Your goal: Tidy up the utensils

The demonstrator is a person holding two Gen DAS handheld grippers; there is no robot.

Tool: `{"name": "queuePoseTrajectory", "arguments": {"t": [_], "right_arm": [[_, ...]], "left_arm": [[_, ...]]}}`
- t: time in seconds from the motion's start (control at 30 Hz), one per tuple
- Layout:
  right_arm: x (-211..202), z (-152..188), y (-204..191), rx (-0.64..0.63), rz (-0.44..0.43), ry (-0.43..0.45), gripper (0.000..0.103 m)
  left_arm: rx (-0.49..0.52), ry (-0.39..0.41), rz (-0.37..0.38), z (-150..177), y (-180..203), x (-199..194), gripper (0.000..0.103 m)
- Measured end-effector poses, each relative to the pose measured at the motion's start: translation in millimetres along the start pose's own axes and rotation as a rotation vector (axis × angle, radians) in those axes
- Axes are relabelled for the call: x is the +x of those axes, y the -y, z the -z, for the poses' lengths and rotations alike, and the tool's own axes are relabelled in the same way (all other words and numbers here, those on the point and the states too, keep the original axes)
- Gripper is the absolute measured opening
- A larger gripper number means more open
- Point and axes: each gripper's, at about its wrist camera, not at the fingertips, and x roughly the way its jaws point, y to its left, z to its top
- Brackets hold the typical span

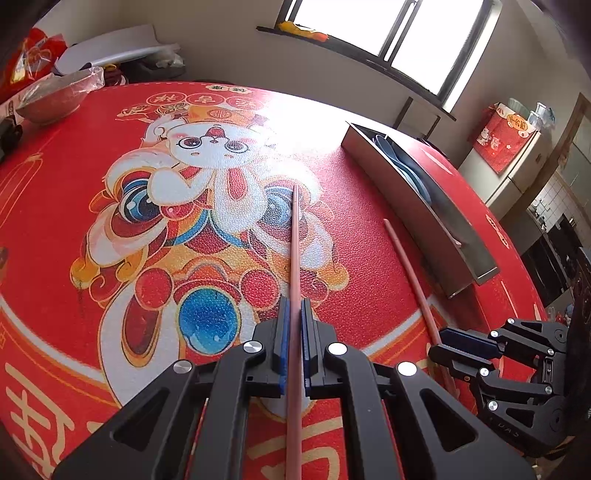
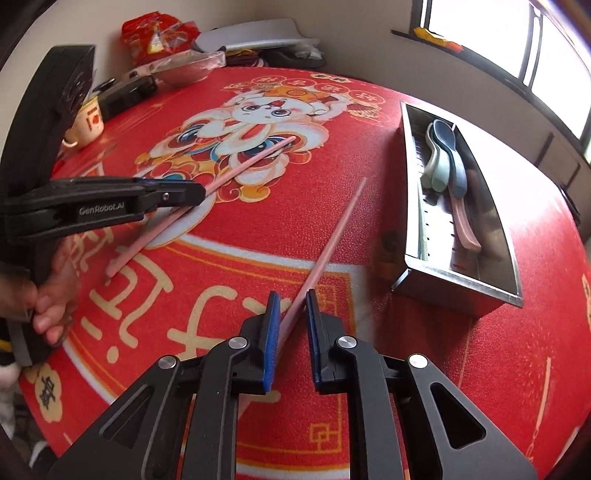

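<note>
Two pink chopsticks are on the red printed table mat. My left gripper (image 1: 294, 308) is shut on one pink chopstick (image 1: 294, 240), which points away over the rabbit print; it also shows in the right wrist view (image 2: 236, 171), held by the left gripper (image 2: 199, 194). My right gripper (image 2: 291, 301) is around the second pink chopstick (image 2: 340, 229), jaws a little apart, pads close to it. This chopstick (image 1: 410, 277) and the right gripper (image 1: 443, 341) show at the right of the left wrist view. A steel tray (image 2: 413, 177) holds several spoons (image 2: 448, 162).
The steel tray (image 1: 391, 181) lies at the right of the mat. A bowl in plastic wrap (image 1: 55, 96), a mug (image 2: 86, 123), a black device (image 2: 125, 90) and red snack bags (image 2: 155, 35) stand at the far left edge.
</note>
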Motion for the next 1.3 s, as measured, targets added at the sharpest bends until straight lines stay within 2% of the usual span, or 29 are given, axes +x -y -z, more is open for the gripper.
{"name": "queuePoseTrajectory", "arguments": {"t": [0.1,0.27,0.43,0.63,0.83,0.97,1.1,1.2,1.3], "right_arm": [[-4.7,5.5,2.0,-0.026,0.015,-0.002,0.010],[-7.6,9.9,15.1,0.014,0.025,-0.015,0.010],[-3.7,6.4,11.5,0.020,0.048,-0.012,0.010],[-3.6,5.8,17.5,0.065,0.002,-0.005,0.006],[-26.9,2.7,27.1,0.117,-0.055,0.066,0.006],[-48.5,-10.0,37.5,0.132,-0.055,0.129,0.006],[-55.8,-35.1,68.9,0.196,-0.014,0.179,0.006],[-43.2,-55.6,97.2,0.255,0.034,0.190,0.006],[-14.0,-73.8,121.1,0.320,0.040,0.142,0.006]], "left_arm": [[-0.004,0.000,0.004,0.1,-0.5,-0.1,0.006],[0.000,0.000,0.000,0.0,0.0,0.1,0.006],[0.003,0.001,-0.003,0.1,1.3,0.0,0.006],[0.004,0.001,-0.004,0.2,1.6,0.1,0.006],[0.004,0.000,-0.004,0.0,1.7,0.2,0.006],[0.005,0.000,-0.005,0.0,1.7,0.1,0.006],[0.005,0.000,-0.005,0.0,1.7,0.1,0.006],[0.005,0.000,-0.005,0.0,1.8,0.2,0.006],[0.006,0.000,-0.007,0.1,2.1,0.2,0.006]]}}
